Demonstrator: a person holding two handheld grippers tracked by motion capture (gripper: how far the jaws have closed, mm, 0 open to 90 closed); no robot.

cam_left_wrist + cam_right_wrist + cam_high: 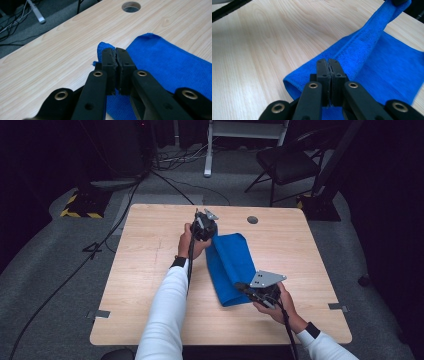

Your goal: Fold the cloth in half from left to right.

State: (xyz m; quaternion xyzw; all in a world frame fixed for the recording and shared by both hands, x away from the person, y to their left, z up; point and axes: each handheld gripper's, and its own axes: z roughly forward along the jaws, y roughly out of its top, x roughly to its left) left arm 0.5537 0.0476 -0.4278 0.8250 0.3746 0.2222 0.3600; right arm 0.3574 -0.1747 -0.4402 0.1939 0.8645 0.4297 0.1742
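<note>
A blue cloth (231, 265) lies folded over on the wooden table (150, 270), running from the middle toward the front right. My left gripper (212, 235) is shut on its far corner. In the left gripper view the jaws (116, 53) are pressed together, with a bit of blue cloth (104, 46) sticking out past them. My right gripper (240, 286) is shut on the cloth's near corner. In the right gripper view its jaws (328, 63) pinch the cloth edge (362, 47), which rises in a raised fold toward the other gripper (398, 2).
A round cable hole (252, 219) sits in the table near its far edge, just beyond the cloth. A black chair (287, 162) and cables (175, 185) are on the floor behind the table. Bare wood lies left of the cloth.
</note>
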